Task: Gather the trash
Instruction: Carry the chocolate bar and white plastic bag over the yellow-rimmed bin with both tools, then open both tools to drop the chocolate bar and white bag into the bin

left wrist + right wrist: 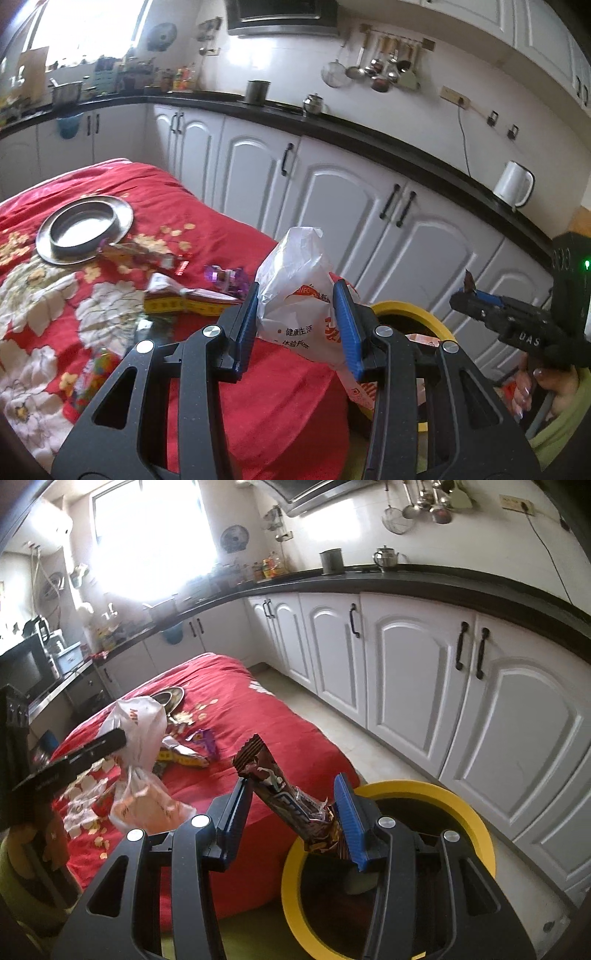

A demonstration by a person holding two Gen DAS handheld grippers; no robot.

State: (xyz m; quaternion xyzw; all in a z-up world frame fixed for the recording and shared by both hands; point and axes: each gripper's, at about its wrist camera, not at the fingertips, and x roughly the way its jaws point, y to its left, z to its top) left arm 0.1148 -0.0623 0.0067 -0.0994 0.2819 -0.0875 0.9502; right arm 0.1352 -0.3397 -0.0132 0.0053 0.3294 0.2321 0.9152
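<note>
My left gripper (pixel 295 295) is shut on a white plastic bag (pixel 295 280) with red print and holds it at the table's edge, beside the yellow-rimmed bin (pixel 410 308). My right gripper (pixel 291 794) holds a brown snack wrapper (pixel 273 779) slanted between its jaws, above the bin's rim (pixel 476 823). The jaws stand wide; the wrapper touches both fingers. The right gripper (pixel 465 293) also shows in the left wrist view, and the left gripper (pixel 118 740) with the bag (pixel 144 723) shows in the right wrist view. More trash lies on the red cloth: a yellow wrapper (pixel 184 301) and a purple wrapper (pixel 229 277).
A metal plate (pixel 85 229) sits on the red flowered tablecloth (pixel 221 236). White cabinets (pixel 406 672) under a black counter run along the right. A white kettle (pixel 513 182) stands on the counter. Tiled floor (pixel 354 738) lies between table and cabinets.
</note>
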